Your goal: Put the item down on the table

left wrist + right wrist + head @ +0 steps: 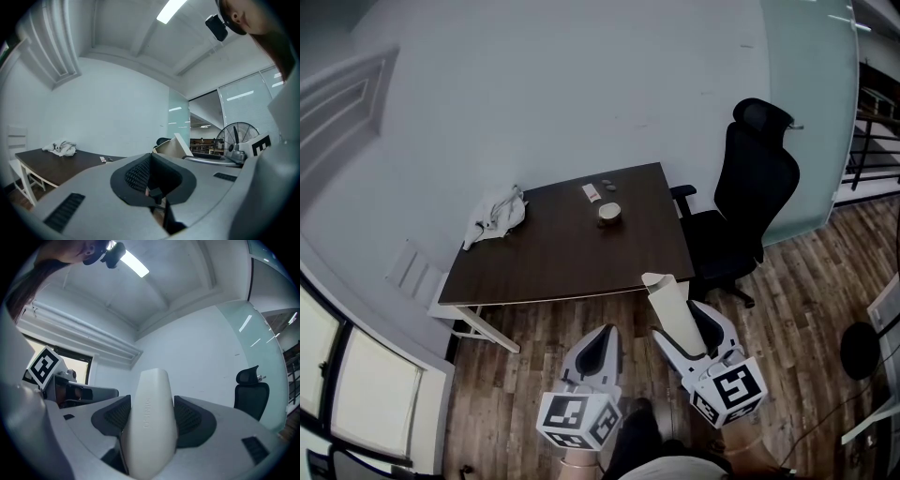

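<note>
Counts in your view:
Two grippers (left gripper (602, 334), right gripper (681, 319)), one white item (667, 298), one table (562, 255), one chair (752, 192), one cloth (497, 217), one fan (239, 136), three small table bits: round one (609, 213), white strip (592, 192), dark lump (607, 183).

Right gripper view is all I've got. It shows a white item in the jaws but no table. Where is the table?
Observer: In the head view, a dark brown table stands ahead of the right gripper. The white item it grips is short of the table's near edge.
Operator: Is anything on the table?
Observer: A crumpled white cloth lies at the far left corner, and a small round bowl sits toward the far right. The near half looks bare.
Operator: What about the left gripper?
Observer: The left gripper is beside the right one, with its jaws together and nothing between them.
</note>
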Demonstrator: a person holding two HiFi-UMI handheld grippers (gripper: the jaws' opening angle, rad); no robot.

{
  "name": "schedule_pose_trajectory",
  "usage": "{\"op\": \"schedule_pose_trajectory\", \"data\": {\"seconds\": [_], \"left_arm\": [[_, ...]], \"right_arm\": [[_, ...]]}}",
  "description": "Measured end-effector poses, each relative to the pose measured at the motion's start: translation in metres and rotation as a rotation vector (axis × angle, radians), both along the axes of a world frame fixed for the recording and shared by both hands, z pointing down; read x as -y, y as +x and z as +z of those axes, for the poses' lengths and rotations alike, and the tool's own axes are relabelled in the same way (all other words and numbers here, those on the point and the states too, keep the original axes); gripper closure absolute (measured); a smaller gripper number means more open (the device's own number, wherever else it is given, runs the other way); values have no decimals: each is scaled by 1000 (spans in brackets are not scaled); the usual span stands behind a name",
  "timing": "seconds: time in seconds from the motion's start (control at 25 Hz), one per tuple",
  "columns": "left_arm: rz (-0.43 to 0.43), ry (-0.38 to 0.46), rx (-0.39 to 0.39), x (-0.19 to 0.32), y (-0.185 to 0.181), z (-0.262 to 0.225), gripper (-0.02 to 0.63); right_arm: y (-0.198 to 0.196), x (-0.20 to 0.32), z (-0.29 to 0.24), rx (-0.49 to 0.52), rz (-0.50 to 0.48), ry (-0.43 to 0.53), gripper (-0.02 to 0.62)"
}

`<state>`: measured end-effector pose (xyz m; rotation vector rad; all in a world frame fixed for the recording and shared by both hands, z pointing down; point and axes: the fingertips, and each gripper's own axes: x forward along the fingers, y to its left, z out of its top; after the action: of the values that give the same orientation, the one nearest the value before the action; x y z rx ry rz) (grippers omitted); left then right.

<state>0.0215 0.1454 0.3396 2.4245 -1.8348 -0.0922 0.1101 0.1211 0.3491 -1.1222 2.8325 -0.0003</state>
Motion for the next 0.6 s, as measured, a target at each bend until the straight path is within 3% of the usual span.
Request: {"op": "schedule_pose_trajectory", "data": {"seconds": [0.6], "left_arm": [[50,-15,2,129,-77,6,589]], "right_arm": [[-77,131,18,-47,47,-51,301]]}}
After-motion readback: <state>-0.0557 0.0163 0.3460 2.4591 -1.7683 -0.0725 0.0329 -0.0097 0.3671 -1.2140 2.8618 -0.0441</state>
